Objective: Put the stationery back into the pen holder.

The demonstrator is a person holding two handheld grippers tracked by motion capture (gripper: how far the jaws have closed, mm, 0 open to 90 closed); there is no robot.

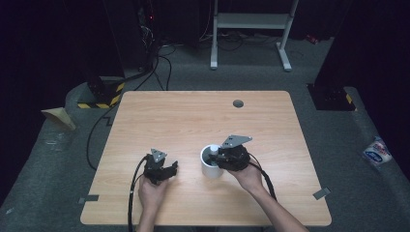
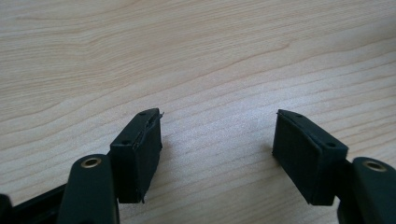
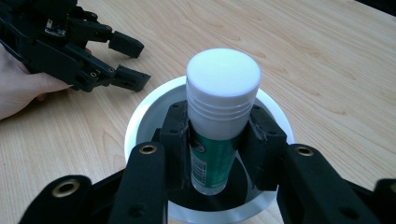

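slippage is the risk: right gripper (image 3: 219,140) clamps the green tube (image 3: 219,116) just under its white cap (upright over the white cup (image 3: 135,116)); released off-centre, it tips the cup. left gripper (image 2: 217,140) rests apart on the bench (image 1: 193,116).

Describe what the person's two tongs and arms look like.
Both tongs, left tongs and right tongs, are black, jointed frames with brass-coloured rivets and flat, blocky black pads. Each carries a grey three-cornered plate on top and trails a black cable back toward the person. The forearms are bare, with no sleeves in sight.
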